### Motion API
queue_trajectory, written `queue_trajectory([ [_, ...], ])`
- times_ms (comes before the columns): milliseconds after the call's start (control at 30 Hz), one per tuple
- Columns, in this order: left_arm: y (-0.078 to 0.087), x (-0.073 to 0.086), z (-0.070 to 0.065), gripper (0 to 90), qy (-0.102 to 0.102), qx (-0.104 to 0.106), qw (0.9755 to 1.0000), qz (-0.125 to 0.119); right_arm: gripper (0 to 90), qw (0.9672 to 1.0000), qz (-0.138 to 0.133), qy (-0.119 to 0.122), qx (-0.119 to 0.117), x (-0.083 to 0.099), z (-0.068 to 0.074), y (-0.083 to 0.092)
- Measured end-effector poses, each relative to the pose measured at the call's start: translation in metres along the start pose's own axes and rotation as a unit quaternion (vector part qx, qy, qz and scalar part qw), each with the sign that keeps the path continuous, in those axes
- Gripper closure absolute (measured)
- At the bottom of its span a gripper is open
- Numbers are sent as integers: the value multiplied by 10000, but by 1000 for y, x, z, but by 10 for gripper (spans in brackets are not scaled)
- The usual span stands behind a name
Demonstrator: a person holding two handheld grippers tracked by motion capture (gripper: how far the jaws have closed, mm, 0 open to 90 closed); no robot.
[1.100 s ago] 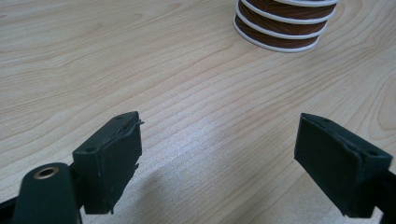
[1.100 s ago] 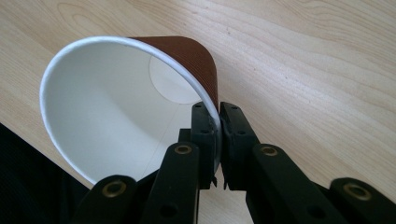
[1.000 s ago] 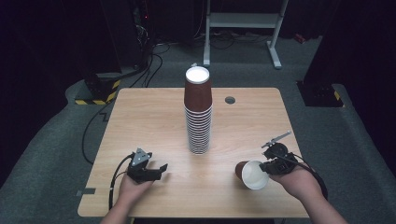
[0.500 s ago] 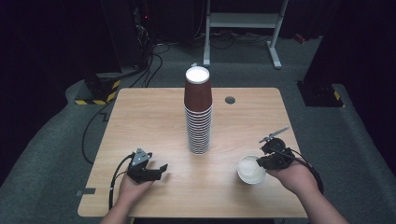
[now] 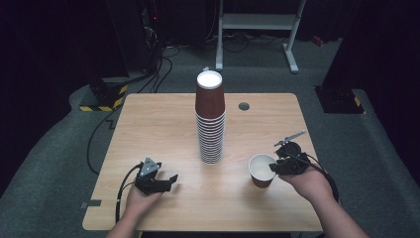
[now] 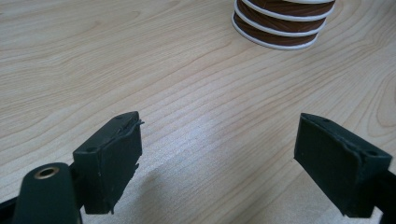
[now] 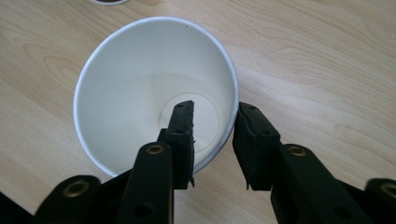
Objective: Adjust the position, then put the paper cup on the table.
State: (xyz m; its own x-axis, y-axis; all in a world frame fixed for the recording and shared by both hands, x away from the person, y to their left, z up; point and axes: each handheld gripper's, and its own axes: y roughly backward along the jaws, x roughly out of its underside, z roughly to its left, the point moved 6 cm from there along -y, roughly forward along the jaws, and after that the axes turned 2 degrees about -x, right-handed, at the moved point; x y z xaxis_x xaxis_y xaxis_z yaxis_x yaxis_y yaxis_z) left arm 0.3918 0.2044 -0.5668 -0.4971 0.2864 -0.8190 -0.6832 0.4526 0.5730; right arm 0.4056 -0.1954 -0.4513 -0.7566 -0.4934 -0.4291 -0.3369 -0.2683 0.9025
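Left gripper [image 5: 171, 179]: at about 7 o'clock on the table [image 5: 148, 134], near the front edge, lying in the person's left hand. In the left gripper view its jaws stand wide apart with bare wood between them; it is released and grasps nothing.

Right gripper [image 5: 272, 168]: at about 5 o'clock, near the front right. Its jaws have just been opening. In the right gripper view 1 jaw hangs inside the single cup [image 7: 154, 93] and the other outside, with the cup wall between them; there looks to be a gap at the outer jaw, so I judge the grip let go rather than clenched.

Single cup: 1 brown paper cup with a white inside, standing upright, mouth up, at about 5 o'clock, just beside the right gripper and apart from the stack.

Cup stack [image 5: 210, 121]: a tall column of brown cups nested mouth down at the table's centre, running toward 12 o'clock, its white top uppermost. Its lowest rims show at 1 o'clock in the left gripper view [image 6: 282, 23].

Table hole [image 5: 243, 105]: a small dark grommet near 1 o'clock, beyond the stack.

Done, as judged: 1 cup is off the stack and set upright on the wood.

Left, as judged: the right jaws must clear the rim; many cups remain nested, so the work looks to be at an early stage.
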Motion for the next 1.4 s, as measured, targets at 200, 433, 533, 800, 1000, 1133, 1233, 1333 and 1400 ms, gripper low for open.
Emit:
queue_trajectory([
  [200, 0, 0, 0, 154, -1, -2, 10000, 1, 631, 10000, -77, -33, 26, -1, -2, -1],
  [433, 0, 0, 0, 154, -13, -16, 10000, 6, 585, 9998, -164, -67, 51, -3, -4, 0],
  [533, 0, 0, 0, 154, -18, -21, 10000, 5, 567, 9998, -175, -72, 66, -3, -4, 1],
  [800, 0, 0, -1, 154, -24, -9, 10000, 11, 498, 9995, -285, -118, 94, -5, -6, 5],
  [1000, -1, 0, -1, 154, -32, 1, 10000, 25, 472, 9987, -454, -144, 176, -8, -8, 8],
  [1133, -1, 0, -1, 155, -55, -8, 10000, 31, 453, 9978, -587, -180, 245, -8, -11, 11],
  [1233, -1, 0, -1, 155, -49, 2, 10000, 42, 437, 9969, -691, -232, 311, -8, -14, 13],
  [1333, -1, 0, -1, 155, -62, 11, 10000, 46, 431, 9957, -794, -276, 381, -7, -17, 15],
  [1400, -1, 1, -2, 156, -64, 13, 10000, 54, 428, 9949, -864, -298, 428, -7, -20, 16],
])
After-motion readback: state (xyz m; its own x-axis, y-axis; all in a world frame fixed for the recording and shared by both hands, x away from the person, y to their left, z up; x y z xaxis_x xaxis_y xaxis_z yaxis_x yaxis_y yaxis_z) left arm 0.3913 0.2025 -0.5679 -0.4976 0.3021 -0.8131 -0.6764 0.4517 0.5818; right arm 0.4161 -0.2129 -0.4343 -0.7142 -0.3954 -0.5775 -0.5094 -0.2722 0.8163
